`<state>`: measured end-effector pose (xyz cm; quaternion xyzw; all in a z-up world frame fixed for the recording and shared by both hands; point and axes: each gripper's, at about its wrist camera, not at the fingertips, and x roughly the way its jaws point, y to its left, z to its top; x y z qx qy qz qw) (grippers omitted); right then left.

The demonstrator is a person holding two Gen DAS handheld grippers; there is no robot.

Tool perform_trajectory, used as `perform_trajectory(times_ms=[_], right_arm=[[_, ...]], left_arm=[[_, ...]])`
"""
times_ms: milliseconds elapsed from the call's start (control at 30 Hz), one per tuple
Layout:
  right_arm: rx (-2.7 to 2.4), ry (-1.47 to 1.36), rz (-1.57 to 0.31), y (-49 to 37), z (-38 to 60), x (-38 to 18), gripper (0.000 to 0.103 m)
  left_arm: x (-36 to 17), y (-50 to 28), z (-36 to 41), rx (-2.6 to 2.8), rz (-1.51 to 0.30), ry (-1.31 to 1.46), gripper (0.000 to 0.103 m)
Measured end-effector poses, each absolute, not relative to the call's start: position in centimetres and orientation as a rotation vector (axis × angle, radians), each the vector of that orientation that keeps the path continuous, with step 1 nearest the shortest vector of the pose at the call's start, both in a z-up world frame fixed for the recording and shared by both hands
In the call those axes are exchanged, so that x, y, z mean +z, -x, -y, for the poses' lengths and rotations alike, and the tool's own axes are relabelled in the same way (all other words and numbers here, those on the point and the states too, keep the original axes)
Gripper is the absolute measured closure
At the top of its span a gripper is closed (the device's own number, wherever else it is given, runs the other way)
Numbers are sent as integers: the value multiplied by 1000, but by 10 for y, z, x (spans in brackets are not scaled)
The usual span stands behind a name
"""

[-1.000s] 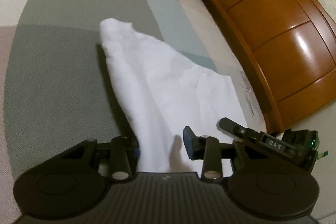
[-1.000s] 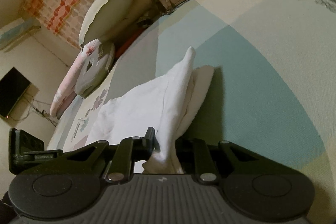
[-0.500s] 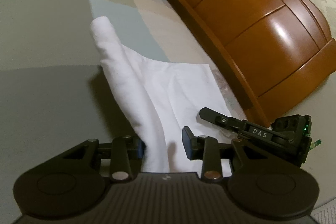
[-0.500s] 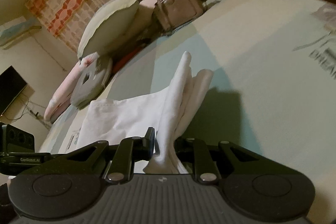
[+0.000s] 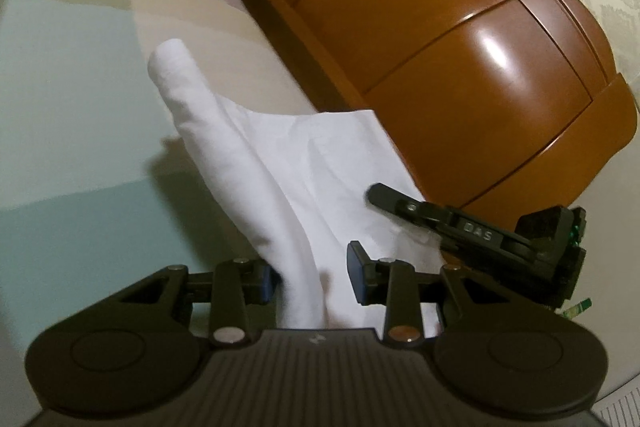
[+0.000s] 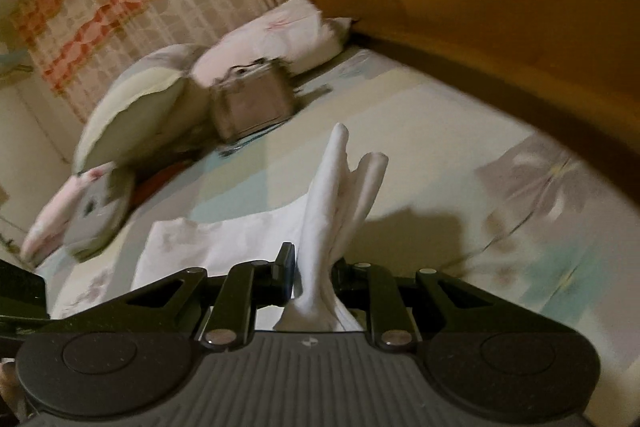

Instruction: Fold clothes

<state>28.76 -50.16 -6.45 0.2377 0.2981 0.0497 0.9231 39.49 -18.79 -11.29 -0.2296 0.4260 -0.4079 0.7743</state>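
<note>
My left fingers (image 5: 276,275) and right fingers (image 6: 288,267) are both clamped on bunched edges of the white cloth (image 5: 304,163), lifting it off the bed (image 5: 72,99) beside the wooden headboard (image 5: 460,47).

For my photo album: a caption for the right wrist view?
Right gripper pinching a white garment above a patterned bed.
</note>
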Motion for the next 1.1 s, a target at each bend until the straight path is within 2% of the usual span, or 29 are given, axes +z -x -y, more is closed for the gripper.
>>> perform_trajectory(times_ms=[300,400,433,500,533,600,700,800,967,1100], right_arm=[[-19,-413,-632,-323,560,-73,81],[-76,-373,-678,-326,564,-88,72],[-95,-360,-694,-327,565,-93,64],[-141,-335,-690,-317,567,-92,63],[-164,-326,-670,-308,568,-88,63],[-209,-309,-629,-291,569,-80,62],[-238,-214,-518,-268,549,-60,50],[-156,-129,-540,-270,524,-62,44],[-201,-56,-681,-288,516,-115,45],[-153,-17,-626,-275,488,-102,43]], left_arm=[[-138,-422,245,-902,-957,506,70],[-147,-417,239,-863,-979,442,69],[-146,-416,230,-851,-974,429,69],[-144,-413,212,-826,-956,405,66],[-139,-411,199,-811,-929,395,64],[-129,-407,177,-788,-876,384,51],[-119,-403,163,-793,-834,372,37],[-119,-398,172,-806,-833,321,34],[-125,-391,188,-843,-842,227,29],[-129,-391,177,-797,-835,181,27]])
